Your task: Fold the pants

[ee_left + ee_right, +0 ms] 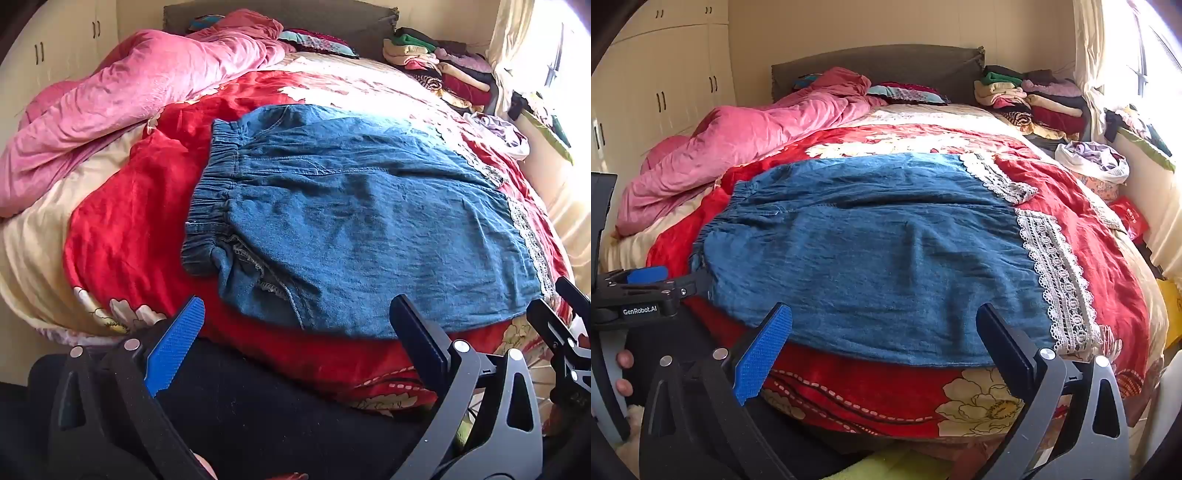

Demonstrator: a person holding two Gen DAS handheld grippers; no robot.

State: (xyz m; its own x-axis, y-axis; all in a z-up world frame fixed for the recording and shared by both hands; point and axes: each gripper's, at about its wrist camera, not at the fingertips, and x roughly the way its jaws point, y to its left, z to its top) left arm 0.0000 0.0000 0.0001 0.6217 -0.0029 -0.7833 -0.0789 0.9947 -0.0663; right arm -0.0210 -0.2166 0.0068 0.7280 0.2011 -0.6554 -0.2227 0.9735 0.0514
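Bed [960, 391] w/ red floral cover carries the work; surface is soft and rumpled, so any fold laid on it risks creasing unevenly or dragging the cover up with the cloth. Pink duvet [738, 147] bunched along far left side, near the waistband end; judged a snag risk if pants get swung that way. Denim pants [871, 251] lie spread flat across mid-bed, elastic waistband [214, 173] to the left, lace-trimmed hems [1056, 273] to the right, near edge just ahead of both grippers. Fabric looks soft and limp: a single-layer pinch could lift only top ply, and the near-left corner shows a turned-out seam that may skew the fold. Stack of folded clothes [1034, 99] at far right by headboard, well apart; small loose heap of garments [1097, 158] right of it, near window. Neither blocks the pants. Left gripper [295, 332] fingers spread wide, grasping nothing, hovering at near edge. Right gripper [886, 332] likewise released, empty, near hem side. Grippers sit close together; collision poss. if both reach inward.
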